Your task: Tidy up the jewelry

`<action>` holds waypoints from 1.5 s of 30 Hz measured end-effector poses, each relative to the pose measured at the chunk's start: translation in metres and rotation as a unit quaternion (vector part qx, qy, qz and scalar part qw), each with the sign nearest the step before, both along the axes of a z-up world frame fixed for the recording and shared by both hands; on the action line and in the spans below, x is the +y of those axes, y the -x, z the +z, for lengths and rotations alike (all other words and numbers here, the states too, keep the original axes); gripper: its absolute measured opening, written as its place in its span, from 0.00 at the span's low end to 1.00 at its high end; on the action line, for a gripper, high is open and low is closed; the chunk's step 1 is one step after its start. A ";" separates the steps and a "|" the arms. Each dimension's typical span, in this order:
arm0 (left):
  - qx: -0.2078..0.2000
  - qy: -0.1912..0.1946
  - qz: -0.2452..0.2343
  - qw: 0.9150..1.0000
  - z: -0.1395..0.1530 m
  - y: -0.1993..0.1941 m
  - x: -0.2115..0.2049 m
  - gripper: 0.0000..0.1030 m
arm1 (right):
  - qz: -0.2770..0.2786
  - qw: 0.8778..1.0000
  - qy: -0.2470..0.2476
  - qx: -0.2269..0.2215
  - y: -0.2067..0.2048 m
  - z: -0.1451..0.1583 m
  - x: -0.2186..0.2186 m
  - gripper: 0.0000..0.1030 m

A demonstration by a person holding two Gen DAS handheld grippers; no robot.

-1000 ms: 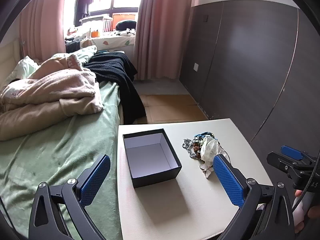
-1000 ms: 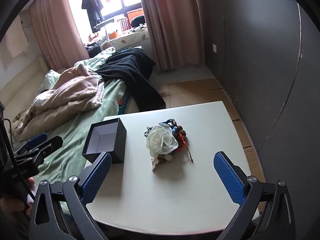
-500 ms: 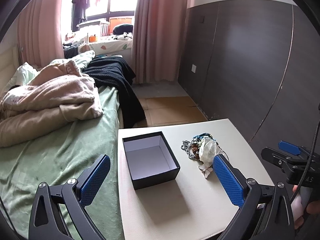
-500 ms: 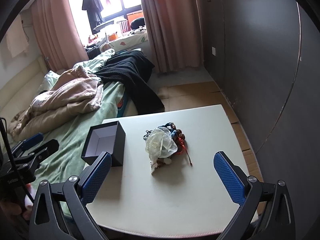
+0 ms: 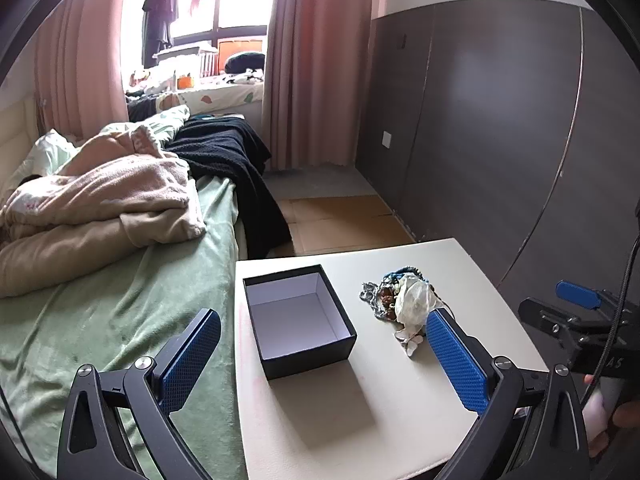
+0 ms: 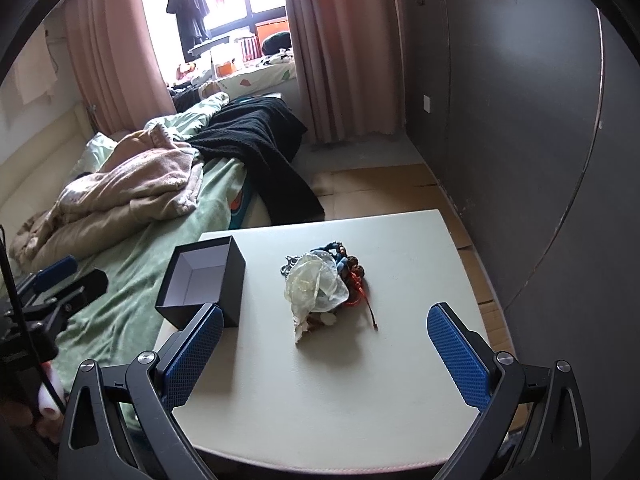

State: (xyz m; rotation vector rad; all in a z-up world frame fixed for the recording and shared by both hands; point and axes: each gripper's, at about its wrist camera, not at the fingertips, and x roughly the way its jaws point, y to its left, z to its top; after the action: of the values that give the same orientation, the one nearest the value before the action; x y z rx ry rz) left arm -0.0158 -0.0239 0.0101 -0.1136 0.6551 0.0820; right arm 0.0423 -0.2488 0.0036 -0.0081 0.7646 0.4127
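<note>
My right gripper spread, empty; jewelry pile at 12 o'clock, box at 10, left gripper spread; bare table between.

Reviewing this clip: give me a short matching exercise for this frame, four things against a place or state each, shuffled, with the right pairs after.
Things:
1. black box
2. jewelry pile
3. black garment
4. right gripper

Places or states:
A. draped over the bed's edge toward the floor
B. open, holding nothing, above the table's near edge
C. lidless, white inside, nothing in it, at the table edge beside the bed
D. heaped mid-table, a sheer pale pouch on top

Pairs: 1-C, 2-D, 3-A, 4-B
</note>
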 end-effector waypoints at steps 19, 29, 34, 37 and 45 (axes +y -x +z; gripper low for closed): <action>0.001 -0.010 -0.010 1.000 -0.001 -0.001 -0.006 0.99 | -0.004 1.000 -0.004 -0.006 0.000 0.005 -0.011 1.00; 0.000 -0.006 -0.009 1.000 -0.002 -0.001 -0.002 0.99 | -0.002 1.000 0.007 -0.016 0.005 0.009 -0.004 1.00; 0.000 0.001 -0.002 1.000 -0.003 -0.003 0.000 0.99 | -0.001 1.000 0.001 -0.010 0.003 0.009 -0.002 1.00; 0.005 0.015 -0.002 1.000 -0.005 -0.010 -0.001 0.99 | -0.004 1.000 -0.018 0.009 -0.001 0.008 -0.006 1.00; 0.014 0.030 -0.010 0.999 -0.015 -0.032 -0.015 0.99 | -0.023 0.999 -0.025 0.021 -0.015 0.005 -0.017 1.00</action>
State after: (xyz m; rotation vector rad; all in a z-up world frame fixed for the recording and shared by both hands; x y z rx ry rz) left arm 0.0165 -0.0390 -0.0049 -0.1634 0.6870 0.0452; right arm 0.0569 -0.2659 0.0088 0.0658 0.7939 0.3896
